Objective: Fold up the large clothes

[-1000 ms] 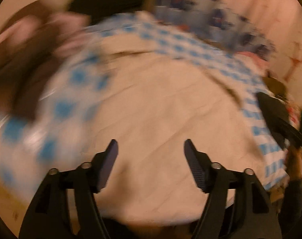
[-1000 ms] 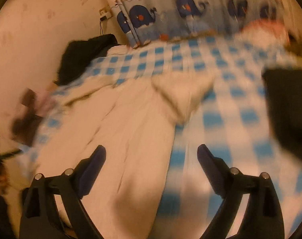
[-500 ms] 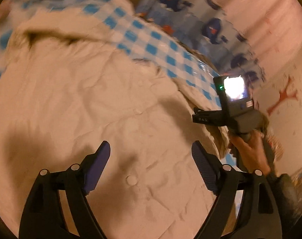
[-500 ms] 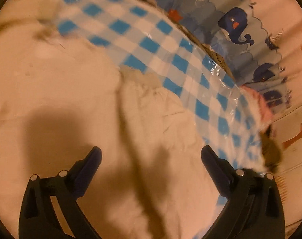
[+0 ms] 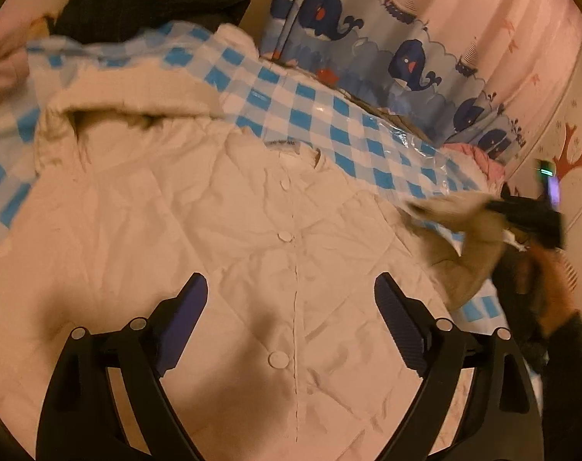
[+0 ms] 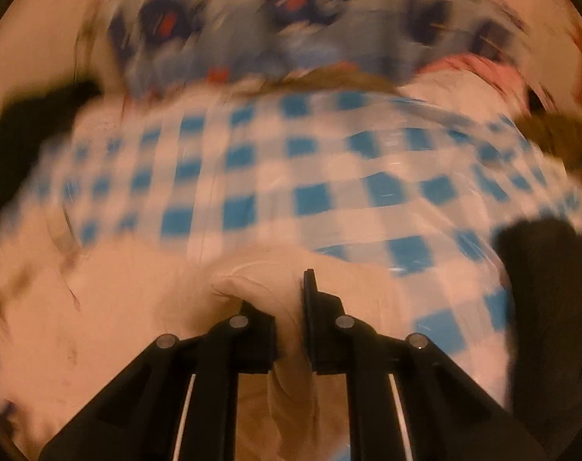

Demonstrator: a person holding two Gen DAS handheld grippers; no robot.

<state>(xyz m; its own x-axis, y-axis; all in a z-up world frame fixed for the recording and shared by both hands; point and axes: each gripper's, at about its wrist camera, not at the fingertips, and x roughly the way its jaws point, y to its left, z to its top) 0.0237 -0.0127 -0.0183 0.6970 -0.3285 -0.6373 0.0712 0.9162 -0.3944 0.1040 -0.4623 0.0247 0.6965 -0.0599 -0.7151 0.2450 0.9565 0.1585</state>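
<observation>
Surface: a blue-and-white checked cover, glossy, is spread under the work.
Garment: a cream quilted coat is laid buttons-up on the cover, one sleeve drawn out to the right.
Left gripper: jaws are opening wide above the button line; nothing is between them.
Right gripper: clamped narrow on a fold of the coat's cream cloth.
Room: a whale-print curtain and pink drapes are seen behind; a dark garment is heaped at the far corner.
Image quality: the right wrist view is motion-blurred.
</observation>
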